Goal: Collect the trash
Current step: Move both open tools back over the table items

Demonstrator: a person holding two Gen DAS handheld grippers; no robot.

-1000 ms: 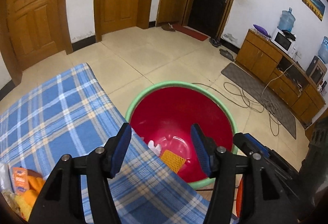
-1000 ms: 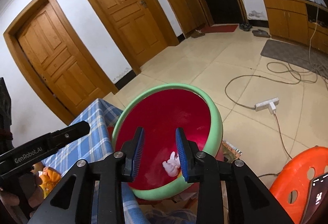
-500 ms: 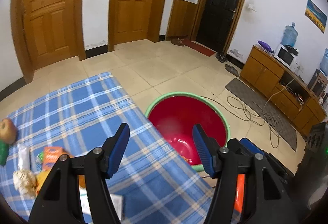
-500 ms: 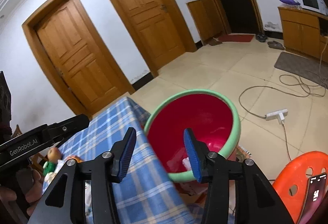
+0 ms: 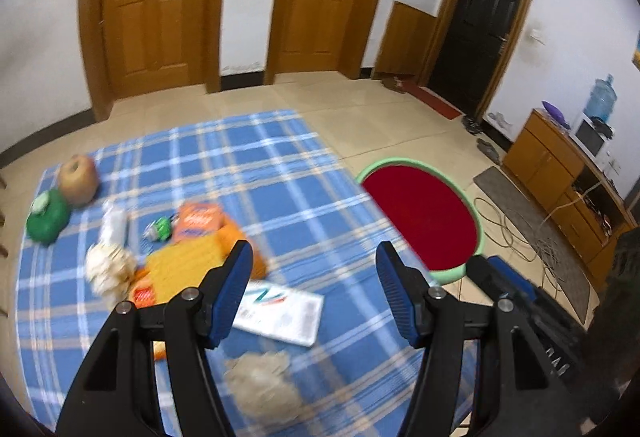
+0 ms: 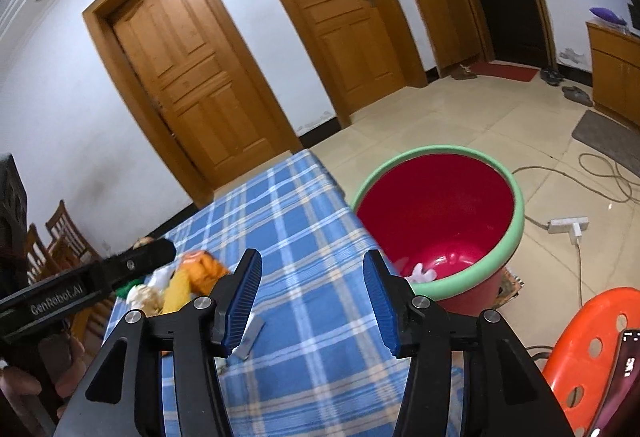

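Note:
A red bin with a green rim (image 5: 420, 215) stands on the floor off the right edge of the blue plaid table (image 5: 272, 173); it also shows in the right wrist view (image 6: 440, 197) with white trash inside. Trash lies on the table's left: an orange packet (image 5: 198, 221), yellow-orange wrappers (image 5: 188, 265), a white flat package (image 5: 280, 311), crumpled paper (image 5: 108, 267) and a tissue wad (image 5: 260, 377). My left gripper (image 5: 312, 293) is open and empty above the table. My right gripper (image 6: 312, 301) is open and empty above the table's right part.
A brown round object (image 5: 78, 179) and a green object (image 5: 48, 217) sit at the table's far left. An orange stool (image 6: 592, 349) stands at lower right. Cables and a power strip (image 6: 568, 225) lie on the floor. Wooden doors and a cabinet (image 5: 560, 173) line the walls.
Both grippers have pulled back from over the bin and swung left over the table, bringing the trash pile into view. The right jaws opened wider.

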